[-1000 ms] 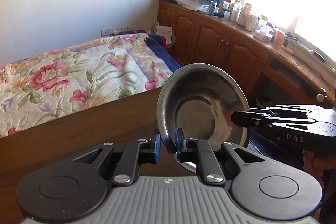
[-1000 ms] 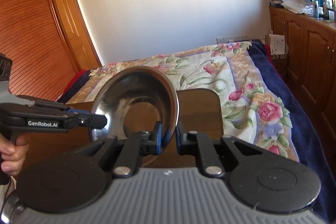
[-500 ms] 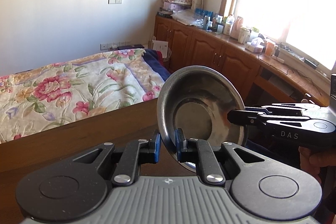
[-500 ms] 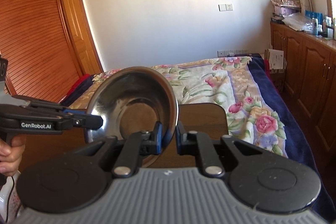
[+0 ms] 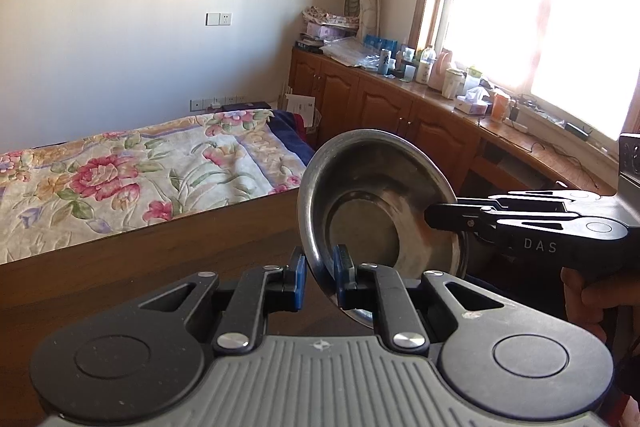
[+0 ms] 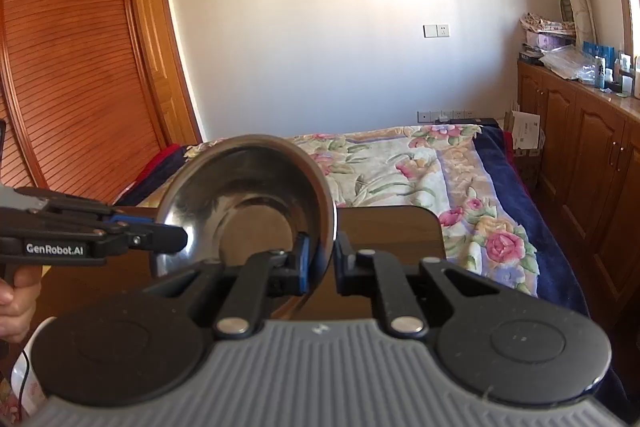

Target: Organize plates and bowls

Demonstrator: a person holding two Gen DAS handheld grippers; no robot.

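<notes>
A steel bowl [image 5: 372, 203] is held tilted in the air by both grippers, its inside facing the cameras. My left gripper [image 5: 320, 277] is shut on the bowl's near rim. The right gripper [image 5: 440, 217] comes in from the right and clamps the opposite rim. In the right wrist view the same bowl [image 6: 240, 203] sits between the right gripper's [image 6: 320, 259] blue pads, and the left gripper [image 6: 176, 237] grips its left rim. No other plates or bowls show.
A dark wooden table [image 5: 180, 259] lies below the bowl, also seen in the right wrist view [image 6: 392, 227]. A bed with a floral quilt [image 5: 120, 179] is behind it. Wooden cabinets [image 5: 400, 111] with clutter line the right wall under a window. A wooden door [image 6: 72, 67] stands left.
Both grippers have risen together with the bowl, so more of the wall and window shows. The grip on the bowl is unchanged.
</notes>
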